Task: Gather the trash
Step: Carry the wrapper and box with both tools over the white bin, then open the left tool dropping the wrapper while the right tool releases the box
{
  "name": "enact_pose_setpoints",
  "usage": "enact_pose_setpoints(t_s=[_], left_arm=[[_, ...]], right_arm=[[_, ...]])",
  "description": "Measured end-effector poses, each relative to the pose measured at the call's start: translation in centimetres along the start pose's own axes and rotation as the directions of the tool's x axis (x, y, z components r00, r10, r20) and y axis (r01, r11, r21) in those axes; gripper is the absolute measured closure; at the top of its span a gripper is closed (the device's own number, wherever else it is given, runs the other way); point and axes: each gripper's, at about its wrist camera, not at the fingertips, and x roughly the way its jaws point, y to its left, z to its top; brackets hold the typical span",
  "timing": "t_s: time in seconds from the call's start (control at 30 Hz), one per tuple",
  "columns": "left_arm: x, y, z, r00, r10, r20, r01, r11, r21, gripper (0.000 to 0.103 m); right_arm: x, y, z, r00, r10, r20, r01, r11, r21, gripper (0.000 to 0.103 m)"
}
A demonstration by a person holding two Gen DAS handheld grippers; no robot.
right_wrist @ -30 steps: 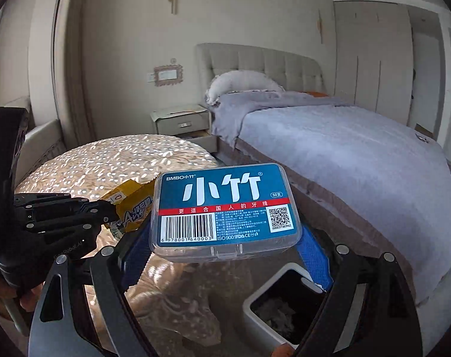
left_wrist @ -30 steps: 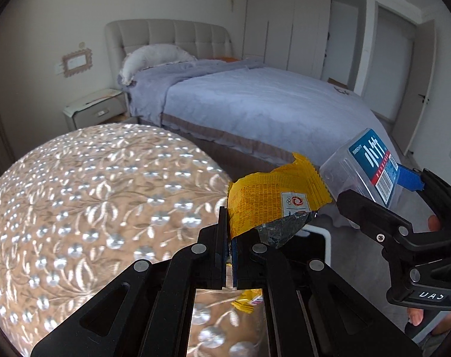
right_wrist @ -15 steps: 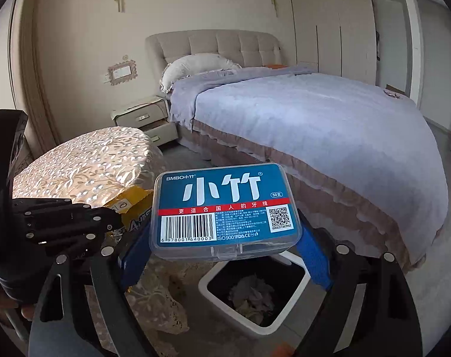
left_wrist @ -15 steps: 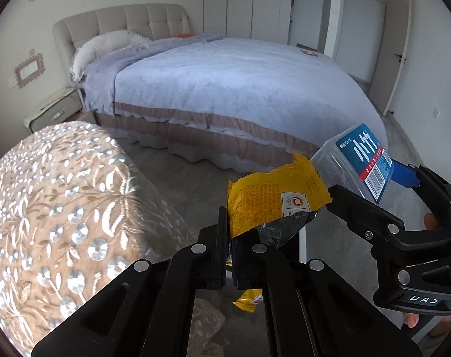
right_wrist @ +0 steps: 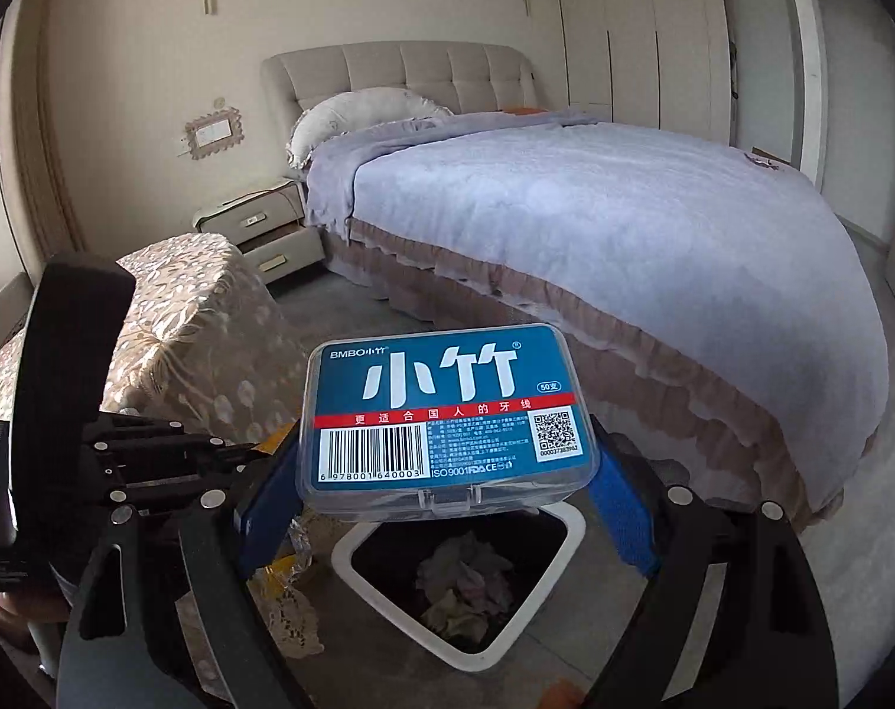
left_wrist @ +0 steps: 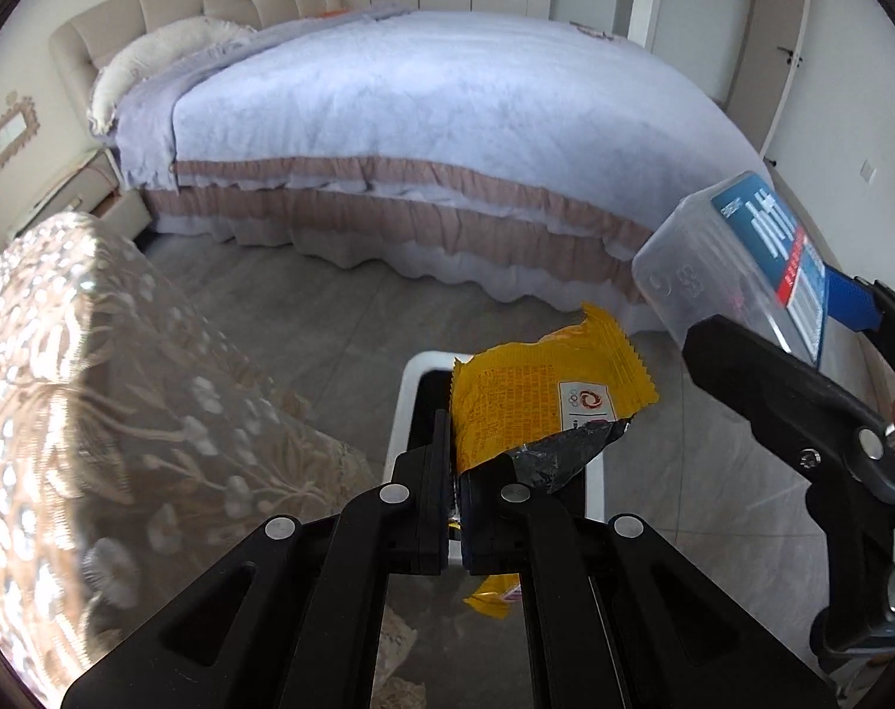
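- Grey tiled floor (left_wrist: 305,319) lies open between the bed (left_wrist: 447,118) and the draped surface (left_wrist: 93,413), and that gap is the free room ahead of your fingers.
- Your left gripper (left_wrist: 456,472) has its fingers (left_wrist: 432,472) pressed together on the lower edge of a yellow snack wrapper (left_wrist: 536,396), which stands up above the tips with its torn silver lining hanging to the right.
- Just beyond and below those tips sits the white-rimmed trash bin (left_wrist: 406,407); its near left rim shows beside the wrapper, and the wrapper hides most of the opening.
- Your right gripper (right_wrist: 447,508) holds a clear plastic floss box (right_wrist: 447,413) with a blue label, its blue-padded fingers (right_wrist: 621,508) standing wide and clamped on the two short sides.
- Below that box, in the right wrist view, the trash bin (right_wrist: 571,532) stands on the floor with crumpled tissue (right_wrist: 465,585) inside a dark liner.
- To the left of your fingers, the surface's lace cloth hangs down to the floor close beside the bin.
- To the right and ahead, the bed's ruffled skirt runs near the bin's far side.
- Farther back stand a nightstand (right_wrist: 258,224), a padded headboard (right_wrist: 400,71) and pale wardrobe doors (right_wrist: 642,29).
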Motion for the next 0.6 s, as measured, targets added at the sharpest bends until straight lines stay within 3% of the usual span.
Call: enact_pose_setpoints(t_s=[0.27, 0.33, 0.37, 0.4, 0.43, 0.6], left_arm=[[5.1, -2.3, 1.0, 0.996, 0.019, -0.083, -0.010, 0.995, 0.102, 0.100], [6.7, -2.7, 1.0, 0.992, 0.020, -0.122, -0.007, 0.994, 0.107, 0.095], [7.4, -2.8, 1.0, 0.989, 0.034, -0.141, -0.017, 0.993, 0.116, 0.062], [8.0, -2.8, 0.9, 0.987, 0.048, -0.152, -0.030, 0.992, 0.121, 0.003], [8.4, -2.8, 0.7, 0.988, 0.052, -0.146, -0.033, 0.992, 0.125, 0.007], [9.0, -2.3, 0.1, 0.982, 0.082, -0.168, -0.058, 0.987, 0.148, 0.004]], right_arm=[[2.8, -2.8, -1.0, 0.998, -0.019, -0.052, 0.023, 0.998, 0.064, 0.016], [3.4, -3.4, -1.2, 0.997, -0.029, -0.065, 0.034, 0.997, 0.076, 0.016], [3.8, -3.7, -1.4, 0.997, -0.030, -0.074, 0.036, 0.996, 0.083, 0.016], [4.2, -3.8, -1.5, 0.996, -0.029, -0.086, 0.037, 0.995, 0.091, 0.016], [4.5, -3.9, -1.6, 0.995, -0.032, -0.095, 0.041, 0.995, 0.094, 0.016], [6.1, -4.0, -2.3, 0.990, -0.027, -0.136, 0.041, 0.994, 0.101, 0.016]])
